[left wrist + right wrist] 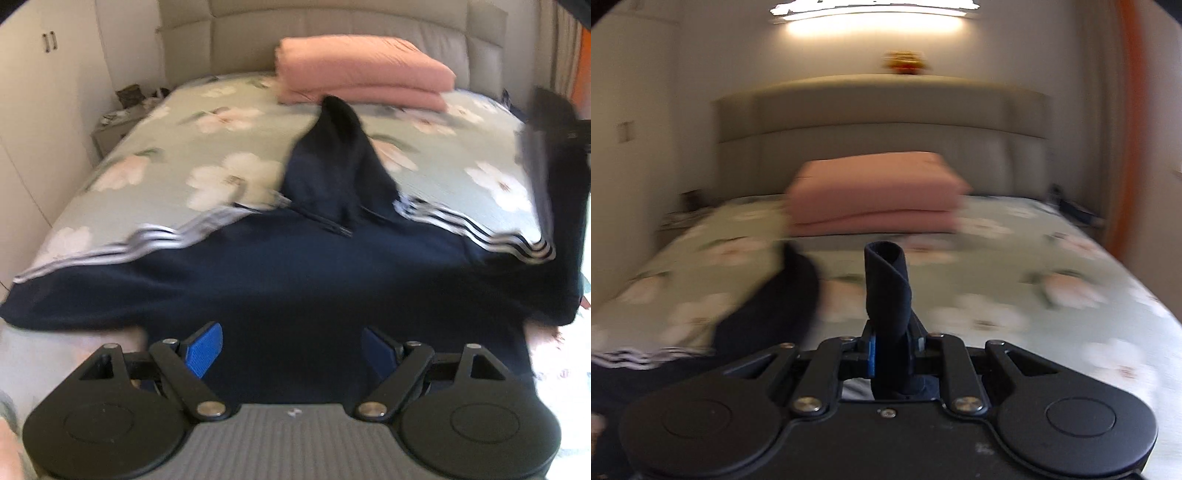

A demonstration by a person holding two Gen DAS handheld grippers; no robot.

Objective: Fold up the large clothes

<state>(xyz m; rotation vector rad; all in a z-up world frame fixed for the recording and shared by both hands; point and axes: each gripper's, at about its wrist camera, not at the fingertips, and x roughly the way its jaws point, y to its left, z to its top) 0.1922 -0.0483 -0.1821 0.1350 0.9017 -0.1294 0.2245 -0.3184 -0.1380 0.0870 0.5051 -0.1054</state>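
Clearly soft and floppy, the navy hoodie (295, 273) sprawls across the bed (177, 147) — right tongs (892, 354) pinch its cuff (886, 284), left tongs (291, 350) gape empty above the hem — grab edges, not middles.

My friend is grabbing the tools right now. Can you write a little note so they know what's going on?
Left tool: open, empty, above the near part of the navy hoodie.
Right tool: shut on a rolled bit of the hoodie's navy cloth, probably a sleeve cuff, lifted over the bed.
Hoodie: spread across the floral bed, hood pointing toward the stacked pink blanket.
Done: hoodie laid out, one bit picked up.
Left: probably lay that bit across the body, fold the other side, then fold it up.
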